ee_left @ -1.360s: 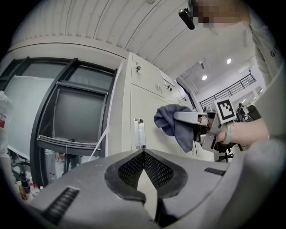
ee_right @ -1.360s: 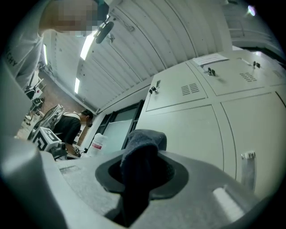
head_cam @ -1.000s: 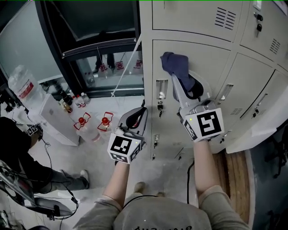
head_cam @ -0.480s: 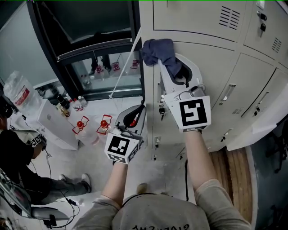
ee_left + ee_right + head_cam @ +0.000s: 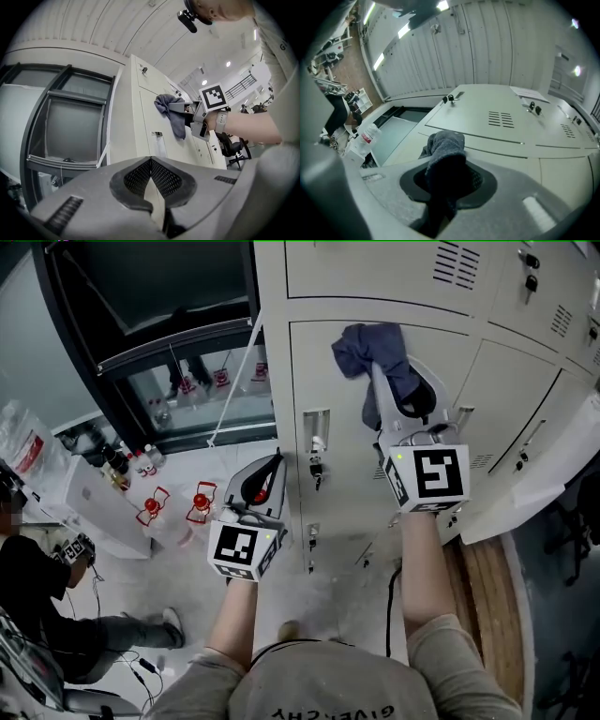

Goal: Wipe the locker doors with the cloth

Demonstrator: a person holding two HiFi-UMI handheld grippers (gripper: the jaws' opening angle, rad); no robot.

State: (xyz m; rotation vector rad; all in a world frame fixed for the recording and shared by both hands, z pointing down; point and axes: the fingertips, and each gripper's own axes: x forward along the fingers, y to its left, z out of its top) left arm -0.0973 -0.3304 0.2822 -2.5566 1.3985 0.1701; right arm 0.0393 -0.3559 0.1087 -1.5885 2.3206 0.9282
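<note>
Because the cloth [image 5: 367, 343] must rub flat on the locker door [image 5: 342, 507], we clamp it in the right gripper [image 5: 380, 381], a wad bunched past the tips and seemingly pressed near the door's top edge. Our left gripper [image 5: 272, 465] hangs lower, jaws together and empty, clear of the wiping.

Even, soft indoor light falls from ceiling lamps [image 5: 404, 30]; the pale lockers [image 5: 375, 296] look bright, with faint shadows. Both gripper views bulge fisheye-style, dark at the corners, their near foreground blurred. The head view is sharp.
</note>
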